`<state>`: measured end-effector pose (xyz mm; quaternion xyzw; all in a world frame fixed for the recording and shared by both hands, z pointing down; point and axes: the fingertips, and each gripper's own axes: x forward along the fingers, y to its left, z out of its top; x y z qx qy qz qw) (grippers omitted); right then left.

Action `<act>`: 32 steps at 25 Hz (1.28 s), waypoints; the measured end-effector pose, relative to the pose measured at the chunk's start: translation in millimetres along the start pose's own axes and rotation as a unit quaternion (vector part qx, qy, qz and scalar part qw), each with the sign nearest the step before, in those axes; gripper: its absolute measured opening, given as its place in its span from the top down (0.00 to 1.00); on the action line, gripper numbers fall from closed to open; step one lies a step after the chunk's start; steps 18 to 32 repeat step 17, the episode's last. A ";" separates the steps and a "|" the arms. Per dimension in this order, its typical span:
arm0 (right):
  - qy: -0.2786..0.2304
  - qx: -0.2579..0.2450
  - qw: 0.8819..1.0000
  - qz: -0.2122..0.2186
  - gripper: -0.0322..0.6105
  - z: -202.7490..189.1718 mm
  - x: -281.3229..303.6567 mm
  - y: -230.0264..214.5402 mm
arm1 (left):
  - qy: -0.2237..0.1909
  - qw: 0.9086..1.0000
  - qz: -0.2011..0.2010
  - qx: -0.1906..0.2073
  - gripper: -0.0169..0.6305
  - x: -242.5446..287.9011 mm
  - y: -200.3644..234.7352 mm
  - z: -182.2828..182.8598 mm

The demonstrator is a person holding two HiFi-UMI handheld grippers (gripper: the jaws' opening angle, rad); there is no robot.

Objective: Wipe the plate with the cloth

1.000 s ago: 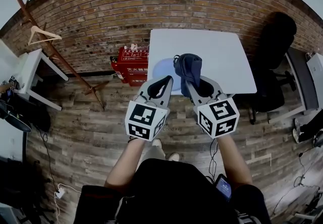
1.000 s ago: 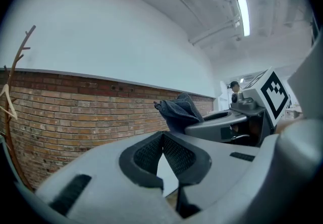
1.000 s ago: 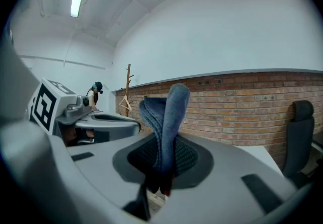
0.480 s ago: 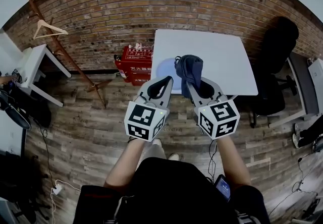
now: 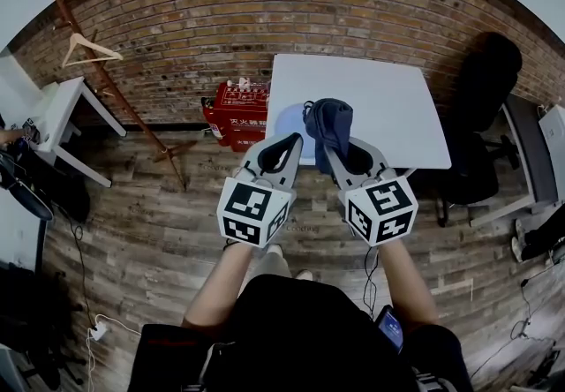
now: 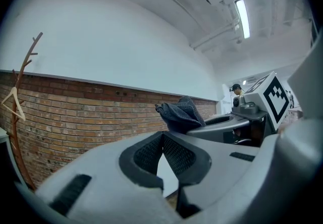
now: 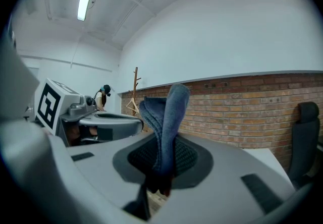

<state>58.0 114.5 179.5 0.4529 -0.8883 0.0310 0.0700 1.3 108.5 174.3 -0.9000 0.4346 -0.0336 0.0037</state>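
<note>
A dark blue cloth [image 5: 329,119] hangs bunched above the near left part of the white table [image 5: 380,90]. My right gripper [image 5: 330,147] is shut on its lower end; in the right gripper view the cloth [image 7: 169,117] stands up from between the pads. A pale blue plate [image 5: 281,123] lies on the table near its left front corner, partly hidden by both grippers and the cloth. My left gripper [image 5: 294,139] is shut with nothing in it, just left of the cloth and over the plate's near edge. In the left gripper view its pads [image 6: 174,155] meet.
A red crate [image 5: 236,106] stands on the wooden floor against the brick wall, left of the table. A wooden coat stand [image 5: 93,72] leans further left, by a white desk [image 5: 57,121]. A black office chair [image 5: 481,90] sits right of the table. A person [image 7: 104,96] stands far off.
Hardly anything: both grippers stay over the table's near left corner with the cloth still pinched in the right one. Only the head view has shifted slightly.
</note>
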 end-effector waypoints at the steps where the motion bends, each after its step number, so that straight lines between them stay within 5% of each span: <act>1: 0.001 0.000 1.000 0.000 0.85 -0.9 -0.7 0.5 | -0.001 1.000 0.000 0.001 0.95 -0.7 -0.8 -0.2; 32: -0.001 -0.002 1.000 0.002 0.85 0.5 -0.4 11.4 | -0.003 1.000 0.001 0.002 0.95 -12.0 1.8 1.4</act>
